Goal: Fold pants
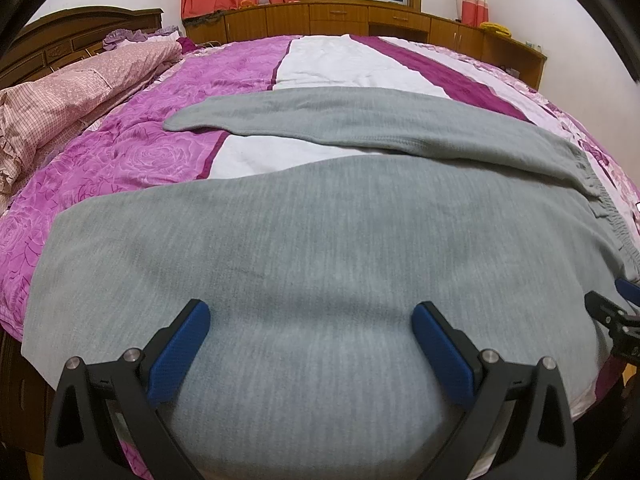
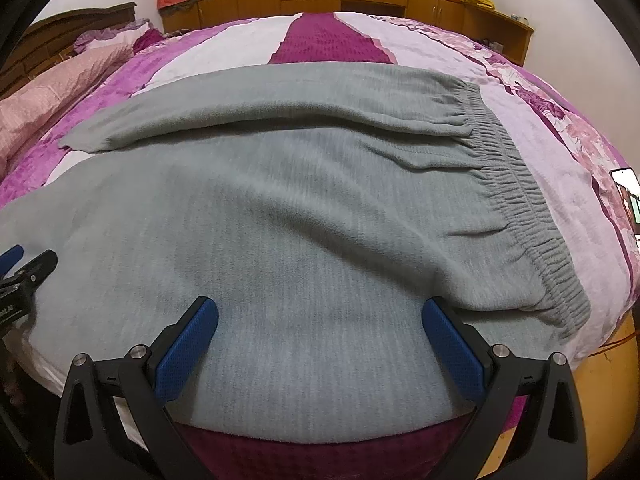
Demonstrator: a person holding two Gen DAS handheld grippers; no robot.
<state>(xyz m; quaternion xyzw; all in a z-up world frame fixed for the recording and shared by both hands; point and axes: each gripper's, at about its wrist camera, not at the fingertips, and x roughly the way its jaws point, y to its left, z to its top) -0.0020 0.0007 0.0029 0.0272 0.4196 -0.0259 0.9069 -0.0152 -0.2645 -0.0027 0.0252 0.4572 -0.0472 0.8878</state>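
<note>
Grey pants (image 2: pixel 304 208) lie spread flat on the bed (image 2: pixel 532 128), legs splayed apart, waistband (image 2: pixel 516 200) to the right, so nothing is folded yet. Left gripper (image 1: pixel 310 320) and right gripper (image 2: pixel 320 314) hover over the near leg's edge, jaws wide open and empty, likely lining up to pinch it and fold it over the far leg.
</note>
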